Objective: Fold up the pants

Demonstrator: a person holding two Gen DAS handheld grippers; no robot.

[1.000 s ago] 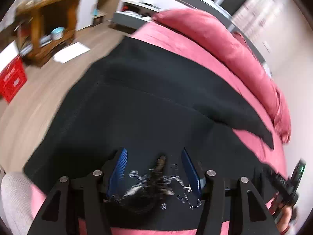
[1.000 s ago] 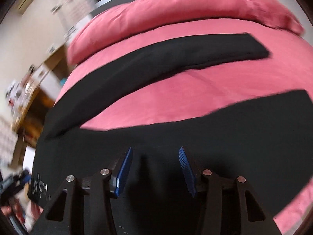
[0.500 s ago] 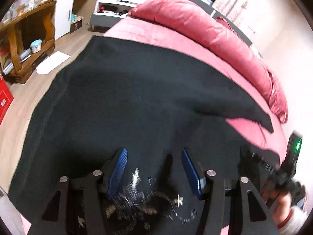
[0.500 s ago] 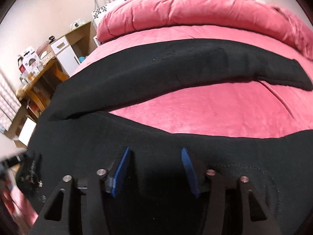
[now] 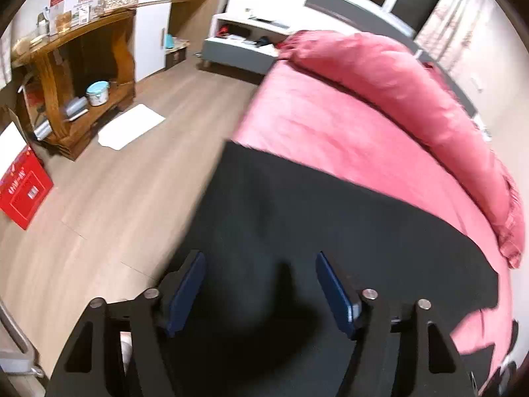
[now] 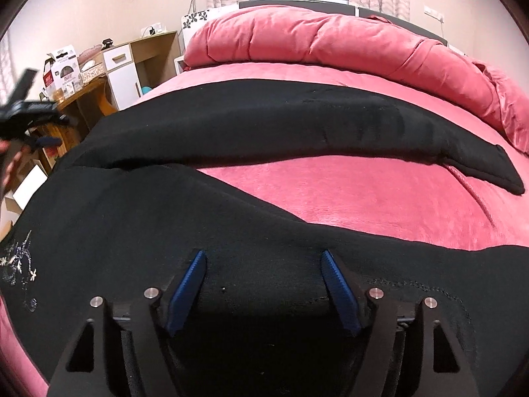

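Black pants (image 5: 330,231) lie spread on the pink bed (image 5: 330,125). My left gripper (image 5: 259,258) hovers over the cloth near the bed's left edge. Its jaws are opening and nothing is pinched between them. In the right wrist view the pants (image 6: 165,215) show a far leg (image 6: 297,122) and a near leg (image 6: 429,281) with pink sheet between. A white embroidered design (image 6: 20,258) sits at the left. My right gripper (image 6: 263,254) is low over the near leg, jaws opening. A raised hump of cloth lies between its pads, not squeezed.
A rolled pink duvet (image 6: 330,36) lines the head of the bed. Left of the bed is wooden floor (image 5: 115,182) with a wooden shelf unit (image 5: 66,66), a red box (image 5: 23,188) and a white sheet (image 5: 132,125). A low white cabinet (image 5: 241,43) stands behind.
The left gripper swept left to the bed's edge, the embroidered design dropped out of its view, and its jaws widened. The right gripper rolled level over the near leg and its jaws widened.
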